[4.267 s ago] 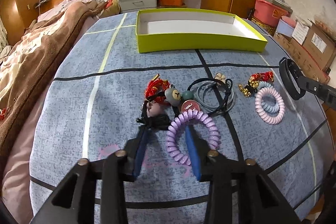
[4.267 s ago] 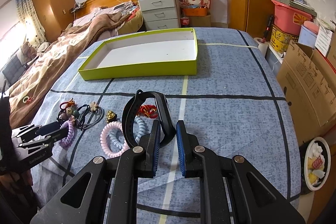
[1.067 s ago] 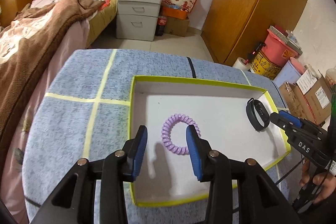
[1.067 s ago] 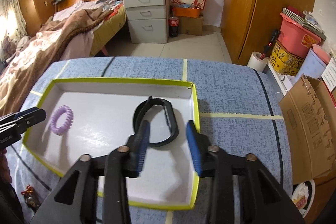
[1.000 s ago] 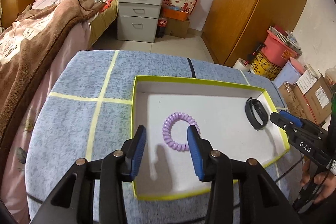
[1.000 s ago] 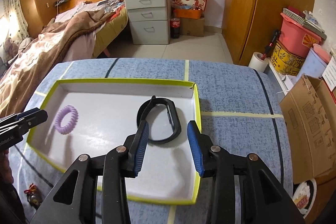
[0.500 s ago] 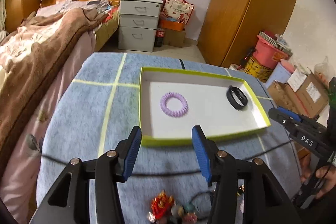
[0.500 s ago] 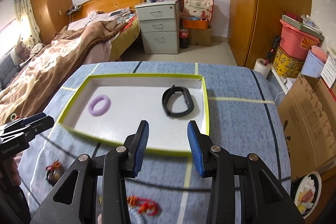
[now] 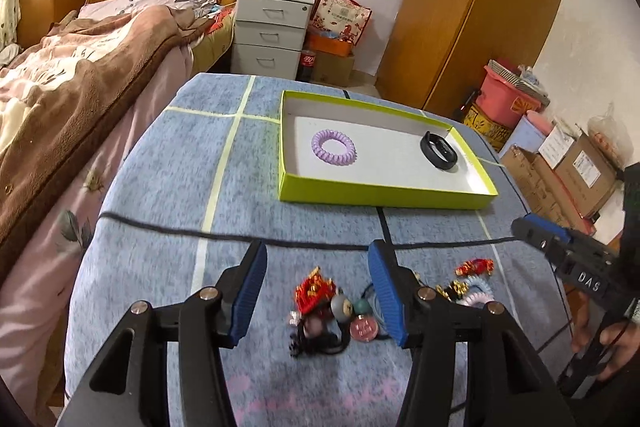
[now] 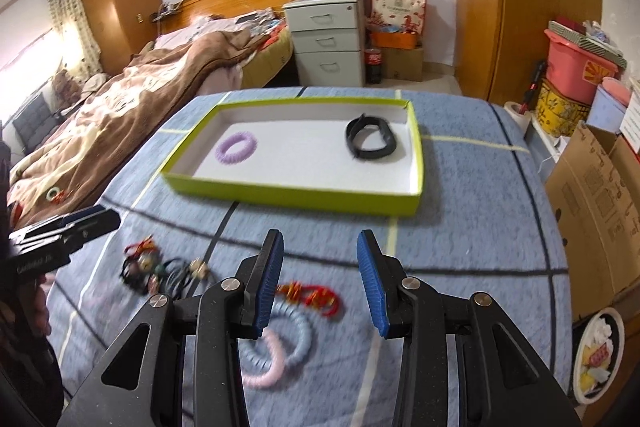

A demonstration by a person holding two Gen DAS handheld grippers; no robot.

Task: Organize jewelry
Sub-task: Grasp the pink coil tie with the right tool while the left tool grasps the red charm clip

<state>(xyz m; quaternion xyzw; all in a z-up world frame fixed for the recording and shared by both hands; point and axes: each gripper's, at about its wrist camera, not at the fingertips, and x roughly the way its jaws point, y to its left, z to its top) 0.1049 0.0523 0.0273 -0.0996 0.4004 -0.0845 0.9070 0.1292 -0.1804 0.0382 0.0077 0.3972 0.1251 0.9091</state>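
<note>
A lime-green tray point(image 9: 384, 194) point(image 10: 296, 194) on the blue bedspread holds a purple coil hair tie point(image 9: 333, 147) point(image 10: 236, 148) and a black wristband point(image 9: 438, 155) point(image 10: 370, 138). My left gripper point(image 9: 316, 287) is open and empty above a tangle of red charm, bead hair ties and black elastics point(image 9: 332, 311) point(image 10: 160, 267). My right gripper point(image 10: 320, 283) is open and empty above a red-gold bracelet point(image 10: 314, 297) and pink and blue coil hair ties point(image 10: 276, 351). The right gripper also shows in the left wrist view point(image 9: 536, 233).
The blue cloth surface point(image 9: 168, 195) drops off at the left beside a bed with a brown blanket point(image 9: 72, 79). Cardboard boxes point(image 10: 596, 195) and a pink bin point(image 10: 576, 67) stand right. A white drawer unit point(image 9: 270, 31) and wardrobe stand behind.
Both grippers let go of the purple hair tie and black wristband in the tray, then pulled back towards me. They now hover open over the loose jewelry.
</note>
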